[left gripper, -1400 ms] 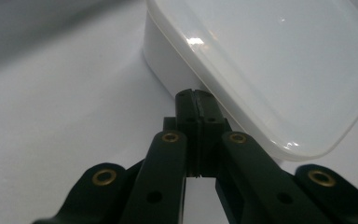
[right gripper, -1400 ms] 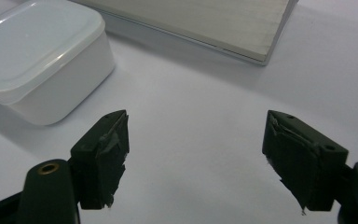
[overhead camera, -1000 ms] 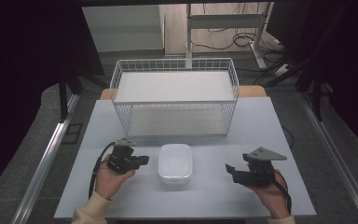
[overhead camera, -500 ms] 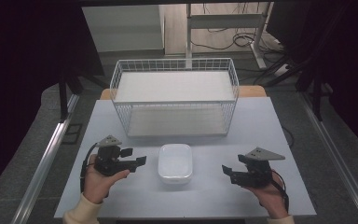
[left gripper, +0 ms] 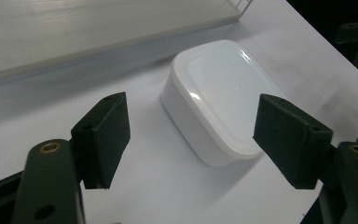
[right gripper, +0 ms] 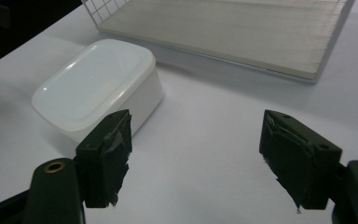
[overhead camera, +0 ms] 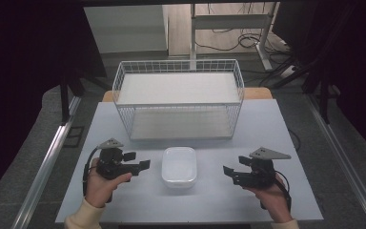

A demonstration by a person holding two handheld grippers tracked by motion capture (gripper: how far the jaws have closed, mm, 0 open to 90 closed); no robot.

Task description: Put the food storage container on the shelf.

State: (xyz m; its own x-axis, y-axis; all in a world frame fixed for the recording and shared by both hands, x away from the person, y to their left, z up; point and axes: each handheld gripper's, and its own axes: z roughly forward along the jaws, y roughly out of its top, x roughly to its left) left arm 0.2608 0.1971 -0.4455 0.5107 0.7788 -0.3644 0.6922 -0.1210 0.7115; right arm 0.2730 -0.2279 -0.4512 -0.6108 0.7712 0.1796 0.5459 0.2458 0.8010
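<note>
From the high view, a white lidded container (overhead camera: 179,166) sits on the pale worktop (overhead camera: 276,124) between the left gripper (overhead camera: 143,165) and the right gripper (overhead camera: 228,172), apart from both, with a white wire basket (overhead camera: 178,98) behind it. In the left gripper view, the jaws stand spread and empty, the container just beyond. The right gripper view shows its jaws likewise released, nothing between them and the container

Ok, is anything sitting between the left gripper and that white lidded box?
Nothing visible. The left gripper, jaws open, faces the white lidded box across bare table. The wire basket stands behind the box, off that line.
</note>
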